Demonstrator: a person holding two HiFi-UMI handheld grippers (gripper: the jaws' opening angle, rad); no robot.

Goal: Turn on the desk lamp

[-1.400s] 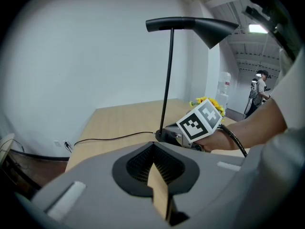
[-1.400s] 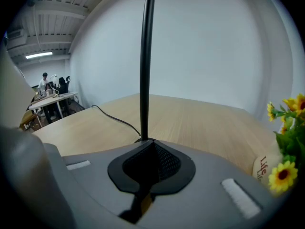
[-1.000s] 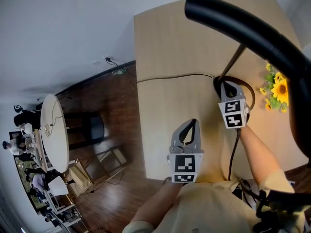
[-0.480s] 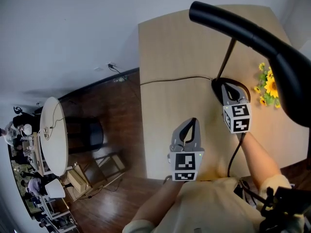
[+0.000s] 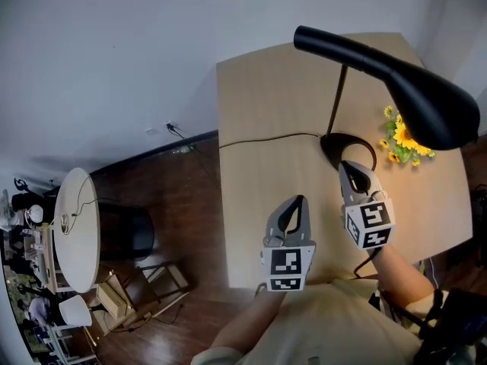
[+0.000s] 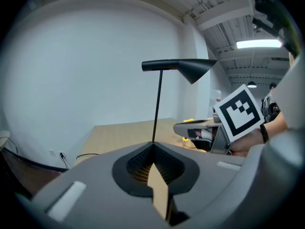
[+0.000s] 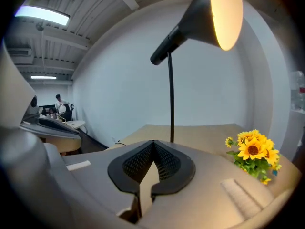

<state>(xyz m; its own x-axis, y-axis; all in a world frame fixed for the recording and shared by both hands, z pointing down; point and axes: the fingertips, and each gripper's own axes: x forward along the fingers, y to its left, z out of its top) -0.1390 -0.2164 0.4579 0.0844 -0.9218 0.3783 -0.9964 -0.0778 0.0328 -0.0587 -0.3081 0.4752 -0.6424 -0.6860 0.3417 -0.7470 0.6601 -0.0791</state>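
Observation:
A black desk lamp (image 5: 411, 82) stands on the light wooden table (image 5: 259, 82), its round base (image 5: 348, 146) near the middle right. In the right gripper view the inside of the lamp shade (image 7: 224, 13) glows. My right gripper (image 5: 344, 166) is shut and holds nothing, its tips just short of the base on the near side. My left gripper (image 5: 296, 201) is also shut and holds nothing, hovering near the table's front edge, left of the right one. The lamp (image 6: 178, 68) rises straight ahead in the left gripper view.
A black cord (image 5: 266, 138) runs from the base to the table's left edge. Yellow sunflowers (image 5: 399, 139) lie right of the base. Left of the table the wooden floor drops away, with a round white table (image 5: 80, 219) and a dark chair (image 5: 125, 230).
My right gripper has drawn back from the lamp base toward the front edge. The left gripper has hardly moved. The head view has swung, so the shade now sits farther right.

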